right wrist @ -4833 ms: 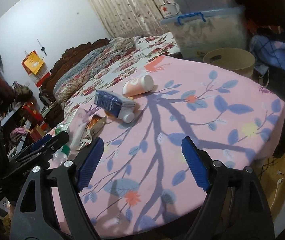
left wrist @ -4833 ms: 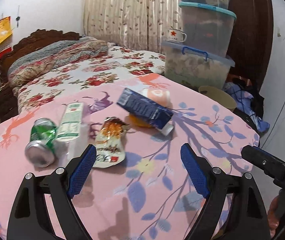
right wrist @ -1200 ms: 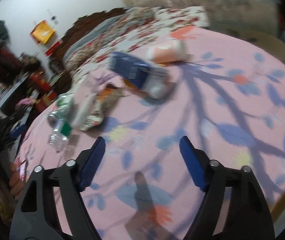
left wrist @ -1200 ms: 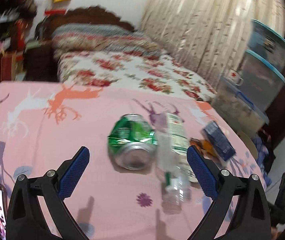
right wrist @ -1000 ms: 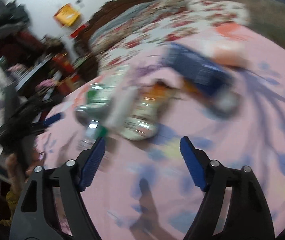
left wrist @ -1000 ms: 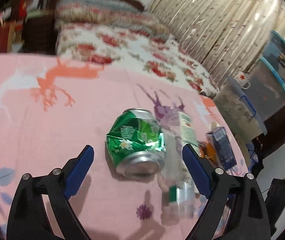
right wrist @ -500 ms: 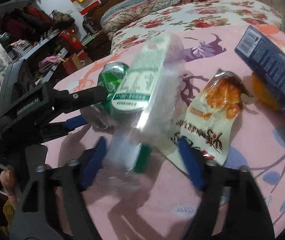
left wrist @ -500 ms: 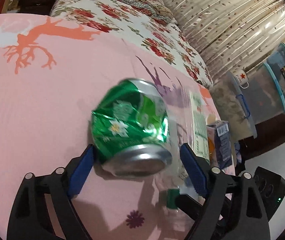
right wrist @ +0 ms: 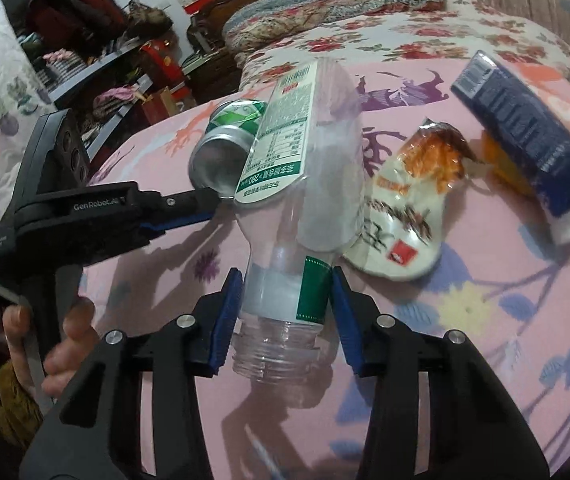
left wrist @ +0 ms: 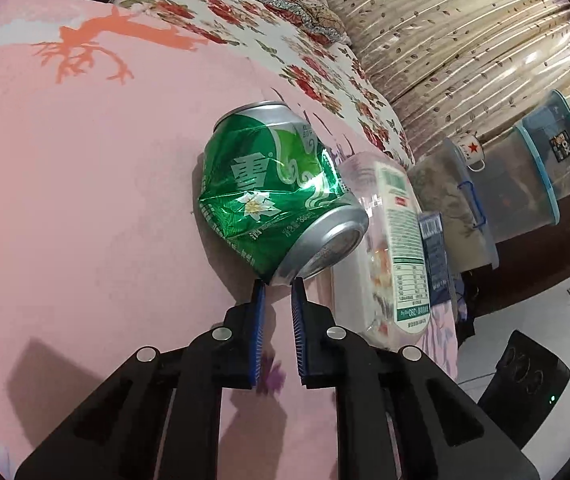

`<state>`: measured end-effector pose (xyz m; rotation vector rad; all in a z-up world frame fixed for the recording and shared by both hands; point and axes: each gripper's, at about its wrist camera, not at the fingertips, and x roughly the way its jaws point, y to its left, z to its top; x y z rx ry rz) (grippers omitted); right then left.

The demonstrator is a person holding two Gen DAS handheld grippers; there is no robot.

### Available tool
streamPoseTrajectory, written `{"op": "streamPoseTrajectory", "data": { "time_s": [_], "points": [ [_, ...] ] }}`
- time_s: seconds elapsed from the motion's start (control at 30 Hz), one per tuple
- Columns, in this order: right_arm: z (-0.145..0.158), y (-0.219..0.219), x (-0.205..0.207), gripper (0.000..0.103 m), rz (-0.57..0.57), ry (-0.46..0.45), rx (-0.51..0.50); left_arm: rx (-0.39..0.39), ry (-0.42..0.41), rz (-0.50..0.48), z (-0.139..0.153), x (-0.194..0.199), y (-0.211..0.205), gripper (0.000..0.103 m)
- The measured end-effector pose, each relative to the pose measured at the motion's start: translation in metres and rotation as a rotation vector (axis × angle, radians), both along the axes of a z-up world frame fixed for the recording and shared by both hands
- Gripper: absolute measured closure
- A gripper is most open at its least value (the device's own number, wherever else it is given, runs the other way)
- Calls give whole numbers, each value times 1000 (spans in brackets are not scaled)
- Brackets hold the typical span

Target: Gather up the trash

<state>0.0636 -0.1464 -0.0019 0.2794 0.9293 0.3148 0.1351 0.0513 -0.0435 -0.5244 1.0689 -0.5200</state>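
A crushed green can (left wrist: 273, 196) lies on its side on the pink tablecloth (left wrist: 85, 200). My left gripper (left wrist: 277, 286) is closing, its blue pads pinching the crumpled lower rim of the can. A clear plastic bottle (right wrist: 309, 168) with a green-and-white label lies beside the can, uncapped mouth toward the right wrist camera. My right gripper (right wrist: 285, 276) is closing on the bottle's neck, and both pads touch it. The right wrist view also shows the left gripper (right wrist: 211, 206) at the can (right wrist: 225, 148).
A white-and-orange snack wrapper (right wrist: 405, 208) and a dark blue carton (right wrist: 525, 136) lie right of the bottle. A person's hand (right wrist: 65, 340) holds the left tool. Beyond the table are a floral bed (left wrist: 305, 60) and stacked plastic storage bins (left wrist: 525, 200).
The left jaws went from wide apart around the can to nearly together on its rim. The right gripper moved in over the bottle and its jaws narrowed onto the neck.
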Motion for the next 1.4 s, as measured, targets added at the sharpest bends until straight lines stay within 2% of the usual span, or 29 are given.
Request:
{"op": "streamPoseTrajectory", "data": {
  "time_s": [0.13, 0.17, 0.27, 0.33, 0.43, 0.53, 0.6, 0.63, 0.67, 0.7, 0.83, 0.97, 1.13, 1.17, 1.27, 1.4],
  "points": [
    [3, -9, -23, 57, 41, -16, -46, 32, -24, -22, 4, -23, 7, 93],
    [3, -11, -28, 57, 49, -18, -59, 41, -25, -29, 4, -30, 9, 103],
    [5, -14, -45, 57, 81, -20, -98, 23, -5, -46, 3, -49, 14, 103],
    [5, -19, -54, 56, 79, -17, -132, 38, 0, -51, -1, -60, 14, 103],
    [3, -28, -58, 55, 44, 2, -127, 48, 17, -64, -8, -66, 13, 103],
    [2, -36, -58, 53, 11, 5, -117, 24, 23, -60, -9, -65, 17, 103],
    [3, -37, -58, 47, 2, 0, -113, 3, 14, -46, -6, -63, 23, 94],
    [2, -36, -58, 42, -1, -1, -113, -10, -1, -31, -1, -62, 29, 76],
    [3, -36, -57, 41, -1, -2, -111, -13, -13, -13, 2, -62, 34, 52],
    [4, -36, -56, 39, -2, -7, -110, -16, -22, 6, 5, -61, 40, 45],
    [1, -37, -54, 35, -15, -7, -97, -51, -38, 54, 17, -46, 56, 43],
    [-3, -37, -51, 34, -30, 13, -67, -87, -26, 54, 19, -25, 54, 41],
    [-5, -39, -49, 33, -39, 23, -60, -150, 39, 21, 2, 8, 37, 41],
    [-6, -39, -49, 33, -39, 25, -61, -168, 52, 13, -3, 13, 35, 44],
    [-5, -39, -45, 32, -37, 29, -59, -203, 56, -25, -4, 23, 24, 46],
    [-3, -39, -37, 28, -33, 30, -19, -210, 55, -52, -4, 27, 15, 46]
  ]
}}
